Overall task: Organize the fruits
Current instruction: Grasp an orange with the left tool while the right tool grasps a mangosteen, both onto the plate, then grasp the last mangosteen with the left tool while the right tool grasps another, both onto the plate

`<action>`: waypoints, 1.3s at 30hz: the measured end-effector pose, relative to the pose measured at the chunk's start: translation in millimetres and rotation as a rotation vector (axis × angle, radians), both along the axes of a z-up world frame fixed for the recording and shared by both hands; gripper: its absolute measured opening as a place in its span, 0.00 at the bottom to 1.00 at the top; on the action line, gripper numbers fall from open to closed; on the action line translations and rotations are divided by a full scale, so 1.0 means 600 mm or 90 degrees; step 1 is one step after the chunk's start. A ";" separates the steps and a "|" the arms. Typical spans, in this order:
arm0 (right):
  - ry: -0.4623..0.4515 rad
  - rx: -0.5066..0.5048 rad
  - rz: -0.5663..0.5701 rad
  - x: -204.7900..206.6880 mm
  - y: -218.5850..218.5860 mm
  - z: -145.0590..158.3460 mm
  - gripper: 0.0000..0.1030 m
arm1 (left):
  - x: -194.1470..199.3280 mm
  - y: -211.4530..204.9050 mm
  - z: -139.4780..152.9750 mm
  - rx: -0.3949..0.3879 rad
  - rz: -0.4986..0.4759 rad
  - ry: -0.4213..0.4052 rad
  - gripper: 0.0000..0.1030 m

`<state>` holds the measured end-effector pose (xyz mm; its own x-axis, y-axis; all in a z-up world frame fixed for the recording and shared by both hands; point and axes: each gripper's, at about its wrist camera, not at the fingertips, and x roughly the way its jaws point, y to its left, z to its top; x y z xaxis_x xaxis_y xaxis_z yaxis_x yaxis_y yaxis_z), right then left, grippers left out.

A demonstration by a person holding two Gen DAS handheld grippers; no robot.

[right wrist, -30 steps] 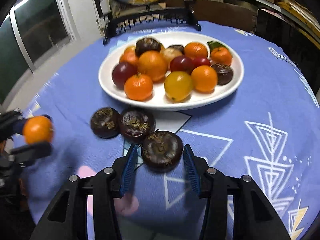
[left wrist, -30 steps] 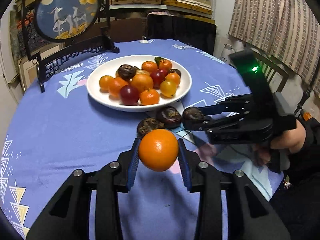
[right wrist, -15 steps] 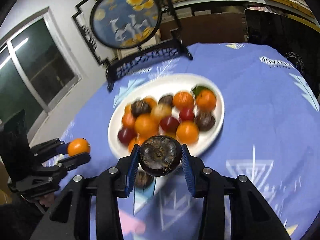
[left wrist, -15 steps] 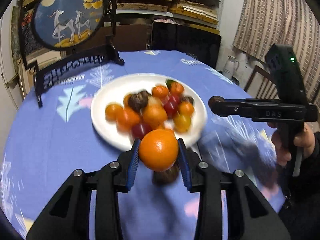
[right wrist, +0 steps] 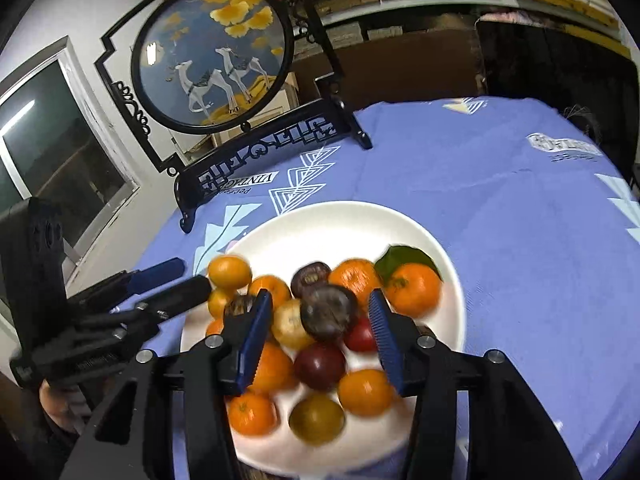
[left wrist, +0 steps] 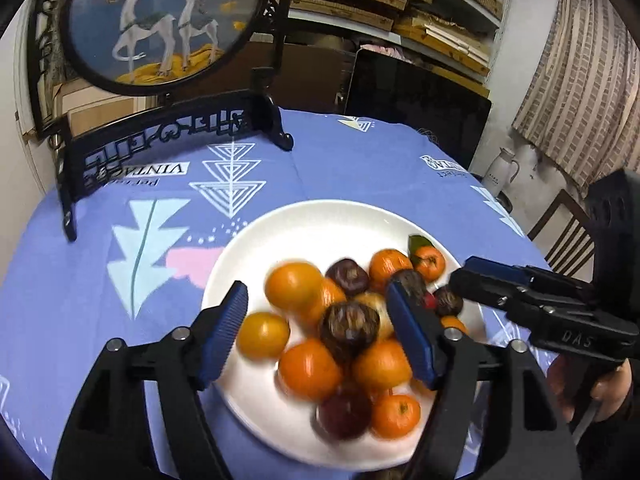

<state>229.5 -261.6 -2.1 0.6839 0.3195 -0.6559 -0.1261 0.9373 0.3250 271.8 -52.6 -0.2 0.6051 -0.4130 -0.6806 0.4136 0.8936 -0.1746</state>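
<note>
The fruits sit heaped on the white plate (left wrist: 256,248), which lies on the blue patterned cloth of the counter (left wrist: 100,320), toward its near edge. The pile is mostly oranges, with a few dark purple, mangosteen-like fruits and some red ones. An orange (left wrist: 294,285) sits blurred at the far-left side of the heap, and a dark purple fruit (right wrist: 328,312) lies blurred on top, between the right gripper's spread fingers (right wrist: 256,332) but touching neither.

Both tools hang just above the plate. The left gripper (left wrist: 320,334) has its fingers released and wide apart, gripping nothing; the right gripper (right wrist: 320,336) is likewise spread and empty. They point at the heap from opposite sides and are close to each other.

The step in hand looks like a drop onto the pile, and the blur suggests fruit not yet settled. Doing it well probably means lifting straight up with the fingers kept wide so they don't clip the round fruit, which would roll easily toward the shallow rim, and drawing the two tools apart.

Behind the plate, at the far edge, stands a round deer-painting screen (left wrist: 160,20).
</note>
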 end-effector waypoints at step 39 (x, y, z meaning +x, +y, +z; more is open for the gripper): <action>0.100 -0.135 0.106 -0.168 0.130 -0.089 0.42 | -0.178 0.075 -0.058 -0.032 -0.092 -0.015 0.41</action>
